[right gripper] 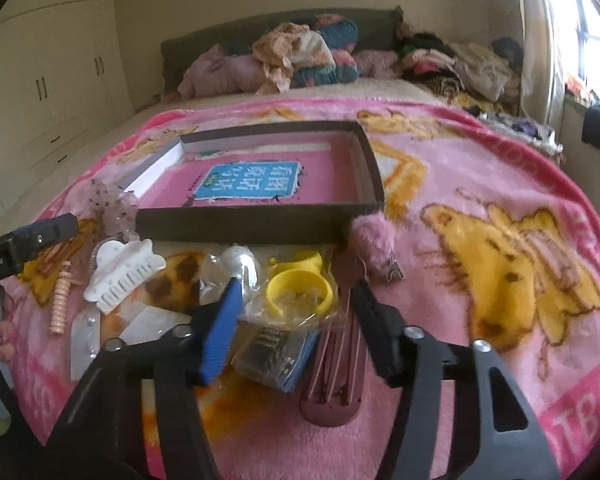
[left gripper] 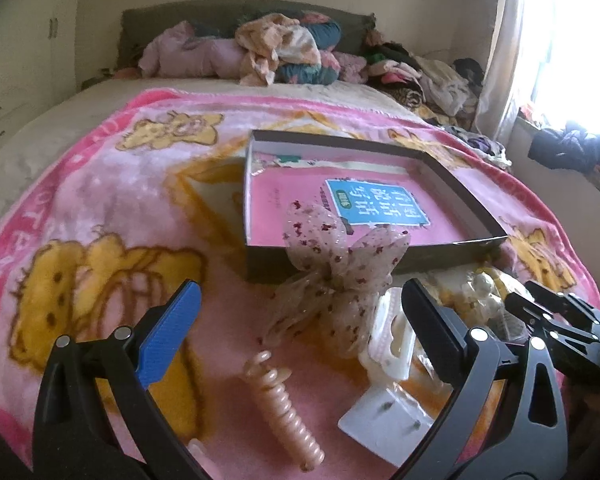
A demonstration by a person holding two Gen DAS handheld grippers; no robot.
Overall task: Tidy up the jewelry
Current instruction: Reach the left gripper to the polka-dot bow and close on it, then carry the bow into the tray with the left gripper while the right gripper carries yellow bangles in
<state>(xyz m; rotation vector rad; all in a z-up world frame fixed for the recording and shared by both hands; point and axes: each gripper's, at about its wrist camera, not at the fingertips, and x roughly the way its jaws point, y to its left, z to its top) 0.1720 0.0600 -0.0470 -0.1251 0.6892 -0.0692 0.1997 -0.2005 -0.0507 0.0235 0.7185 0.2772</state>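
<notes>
The left claw (left gripper: 300,308) stands wide over the pink blanket (left gripper: 100,200) on the bed, its pads clear of everything, with the spotted bow (left gripper: 336,268), the peach spiral clip (left gripper: 284,404) and the white hair claw clip (left gripper: 392,344) lying between or just below its two fingers. The right claw (right gripper: 296,300) is part-way closed, with the clear bag holding a yellow ring-shaped piece (right gripper: 300,288) lying between its fingers; whether the pads press on the bag cannot be told, so nothing is counted as held. The open box (right gripper: 260,216) lies just beyond both piles, a pink book (right gripper: 244,184) flat on its floor. Probable faults from this position: the right claw may close on loose plastic only, and the slick film could slide out during the lift; the blue packet (right gripper: 276,356) and the maroon comb (right gripper: 336,376) lie directly under and beside the bag, so a low closure could drag them along. On the left, the bow leans against the near wall of the box, and its thin fabric could catch a finger and pull the white clip with it. The soft blanket gives under pressure, so a downward push may bury small pieces. The two claws work near each other, and a sideways sweep could bring them into contact.
</notes>
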